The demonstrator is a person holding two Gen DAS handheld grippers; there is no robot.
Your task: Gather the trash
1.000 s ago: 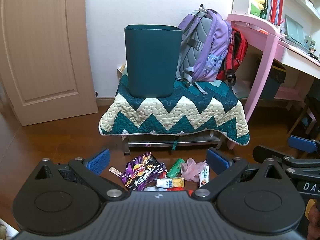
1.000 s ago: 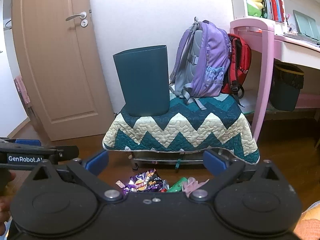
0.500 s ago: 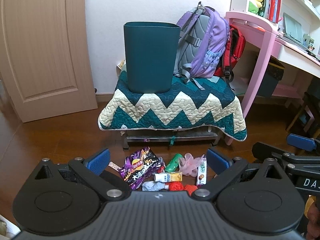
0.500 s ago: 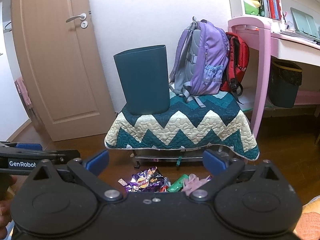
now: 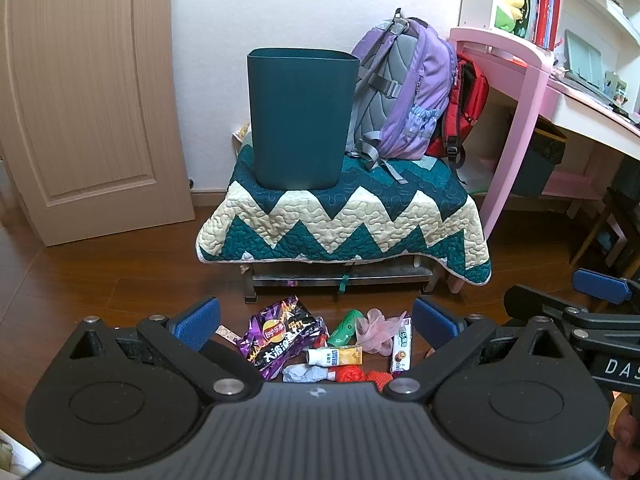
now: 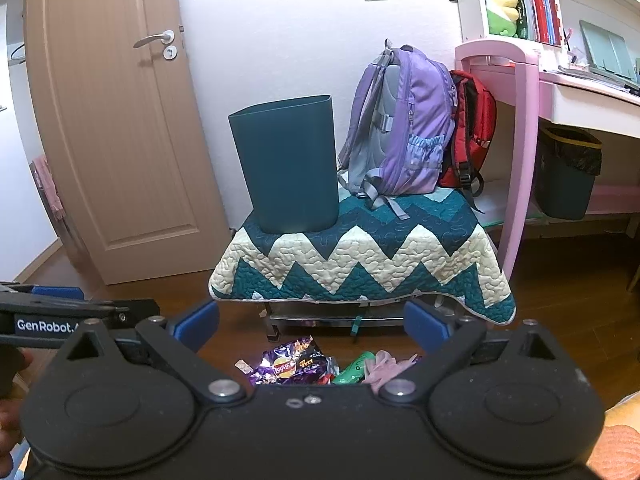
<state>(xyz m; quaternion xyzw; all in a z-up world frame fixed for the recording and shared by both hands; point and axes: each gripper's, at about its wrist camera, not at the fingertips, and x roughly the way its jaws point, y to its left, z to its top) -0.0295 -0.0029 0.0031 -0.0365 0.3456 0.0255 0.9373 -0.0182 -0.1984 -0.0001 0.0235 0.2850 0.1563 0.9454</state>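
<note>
At lower centre of the frame, trash pile (image 5: 328,348) on floor just beyond left gripper (image 5: 316,322), spread wide and empty, right gripper (image 6: 312,326) likewise, teal bin (image 5: 302,118) on table above.

Purple backpack (image 5: 404,92), red backpack (image 5: 466,108) on zigzag quilt (image 5: 344,220); door (image 5: 80,100) left.
</note>
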